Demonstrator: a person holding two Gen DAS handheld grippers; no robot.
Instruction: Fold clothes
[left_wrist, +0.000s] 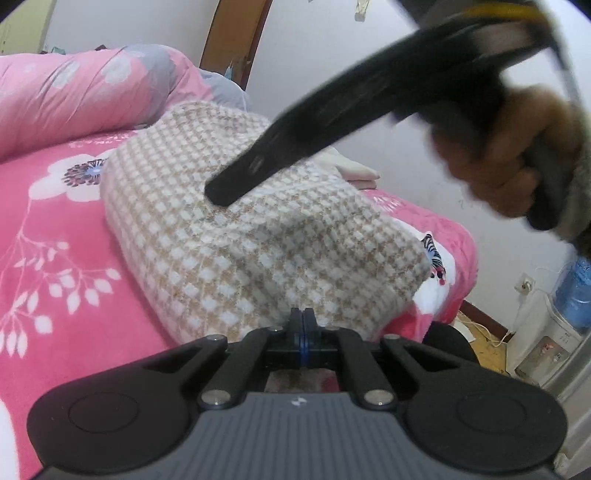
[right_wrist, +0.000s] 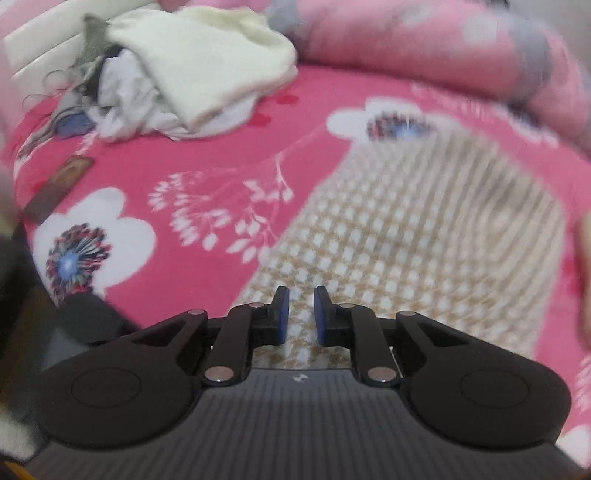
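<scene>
A beige-and-white checked knit garment lies folded in a thick pad on the pink flowered bed sheet. My left gripper is shut, its tips against the garment's near edge; no cloth shows pinched between them. My right gripper, held by a hand, reaches in blurred from the upper right, its tip just over the garment's top. In the right wrist view that gripper hovers above the checked garment, with its blue pads a narrow gap apart and nothing between them.
A heap of white, cream and grey clothes sits at the far left of the bed. A rolled pink quilt runs along the back. A folded cream item lies beyond the garment. A water dispenser stands past the bed's right edge.
</scene>
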